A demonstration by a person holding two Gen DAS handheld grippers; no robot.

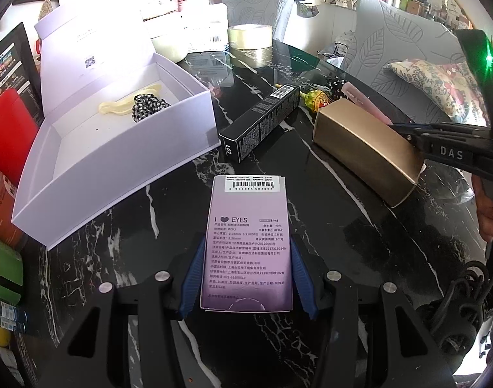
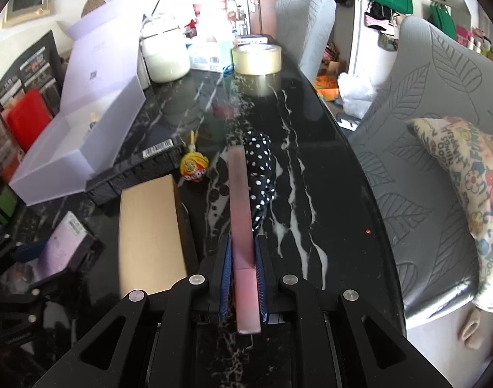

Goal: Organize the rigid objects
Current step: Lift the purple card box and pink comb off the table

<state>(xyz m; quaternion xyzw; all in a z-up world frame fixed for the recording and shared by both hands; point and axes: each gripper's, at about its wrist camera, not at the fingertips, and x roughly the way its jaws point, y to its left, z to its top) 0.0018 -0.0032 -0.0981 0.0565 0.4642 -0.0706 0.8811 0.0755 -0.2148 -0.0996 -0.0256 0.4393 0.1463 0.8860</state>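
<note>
While left gripper [image 1: 246,278] fingers clamp flat lilac cardboard box [image 1: 249,242] above black marble counter [image 1: 311,226], right gripper [image 2: 243,278] fingers pinch long slim pink box [image 2: 241,213].

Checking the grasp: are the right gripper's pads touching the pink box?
Touching. The right wrist view shows both blue pads pressed against the pink box sides.

Pink bar [image 2: 243,226] between gripper pads [image 2: 225,274]

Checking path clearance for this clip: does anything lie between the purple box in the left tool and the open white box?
Nothing visible does. The purple box sits in the left tool; only bare table lies between it and the white box. The black carton lies off to the right.
</note>
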